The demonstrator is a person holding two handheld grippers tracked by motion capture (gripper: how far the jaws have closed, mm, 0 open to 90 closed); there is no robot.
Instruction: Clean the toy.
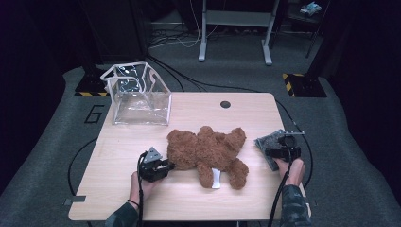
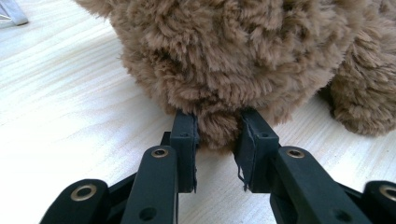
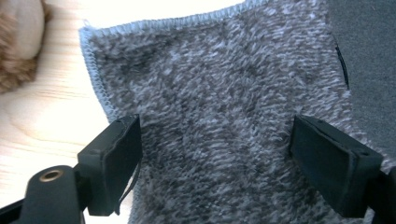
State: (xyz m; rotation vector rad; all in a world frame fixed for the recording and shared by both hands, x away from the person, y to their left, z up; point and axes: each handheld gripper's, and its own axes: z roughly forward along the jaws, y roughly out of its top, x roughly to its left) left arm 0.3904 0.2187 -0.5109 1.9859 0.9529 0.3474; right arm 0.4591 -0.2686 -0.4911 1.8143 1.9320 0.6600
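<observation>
Bear (image 1: 205,151) fur is pinched between the jaws of the left gripper (image 1: 171,165), which has clamped onto the toy's left end, as its own view shows (image 2: 218,133). It lies face down across the middle of the table (image 1: 142,198), limbs spread, a white tag at its near side. The right gripper (image 1: 283,142) hangs over a grey cloth (image 1: 267,142) at the table's right edge, jaws wide apart above the pile (image 3: 215,93). A clear bag (image 1: 139,97) stands at the far left corner.

The wooden table (image 1: 142,198) carries a teddy bear (image 1: 208,149), grey cloth (image 1: 268,142) and clear bag (image 1: 139,101).
</observation>
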